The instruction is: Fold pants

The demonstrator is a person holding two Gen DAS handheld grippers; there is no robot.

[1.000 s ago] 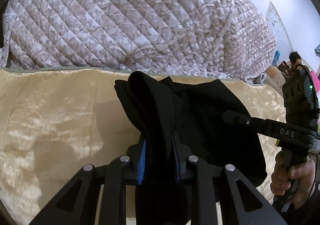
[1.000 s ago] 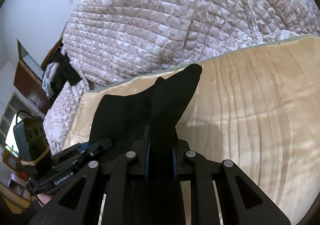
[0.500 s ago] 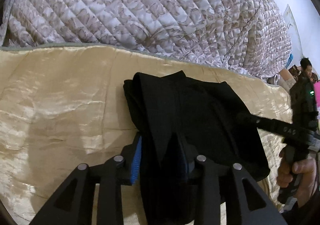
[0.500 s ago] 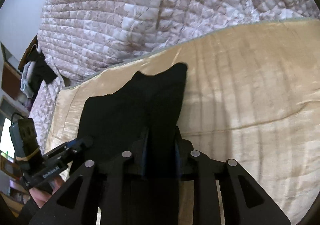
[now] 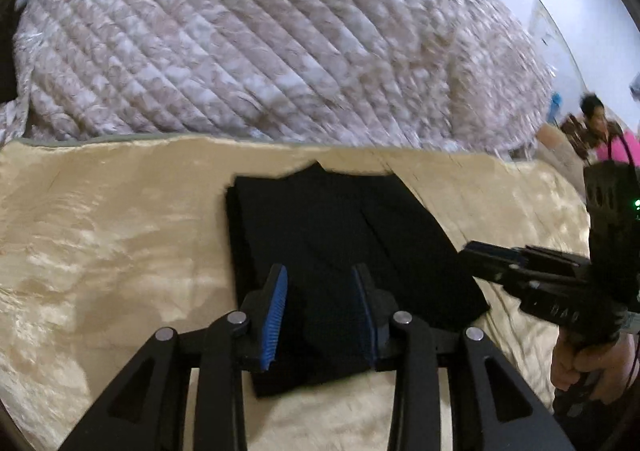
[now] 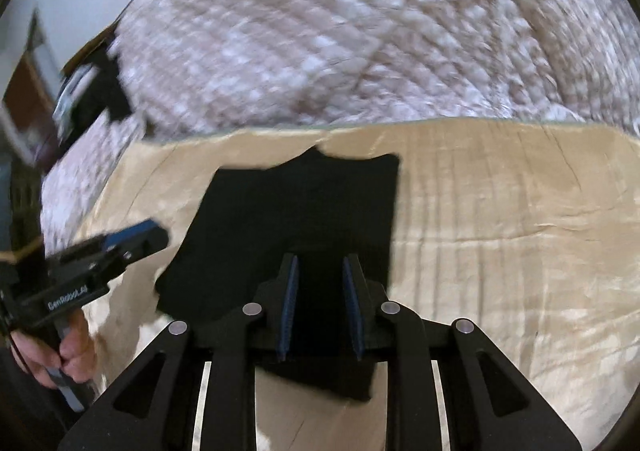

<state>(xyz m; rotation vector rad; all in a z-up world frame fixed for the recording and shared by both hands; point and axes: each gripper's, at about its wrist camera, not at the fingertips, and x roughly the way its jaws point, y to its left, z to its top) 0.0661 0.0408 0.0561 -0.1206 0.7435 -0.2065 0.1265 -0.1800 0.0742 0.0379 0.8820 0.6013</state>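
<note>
Left wrist view alone shows a person (image 5: 596, 123) far right past the quilt (image 5: 280, 43); right wrist view alone shows dark furniture (image 6: 24, 103) far left. Pants (image 5: 340, 247), black, lie folded into a flat, roughly square stack on the tan sheet (image 5: 100, 243), near the quilt's edge. Left gripper (image 5: 322, 315) and right gripper (image 6: 320, 307) both gape, jaws apart over the stack's near edge, holding nothing.

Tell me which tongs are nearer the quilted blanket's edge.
Hard to call. Both the left tongs and right tongs hang open over the black pants' near end, about equally far from the quilted blanket.
</note>
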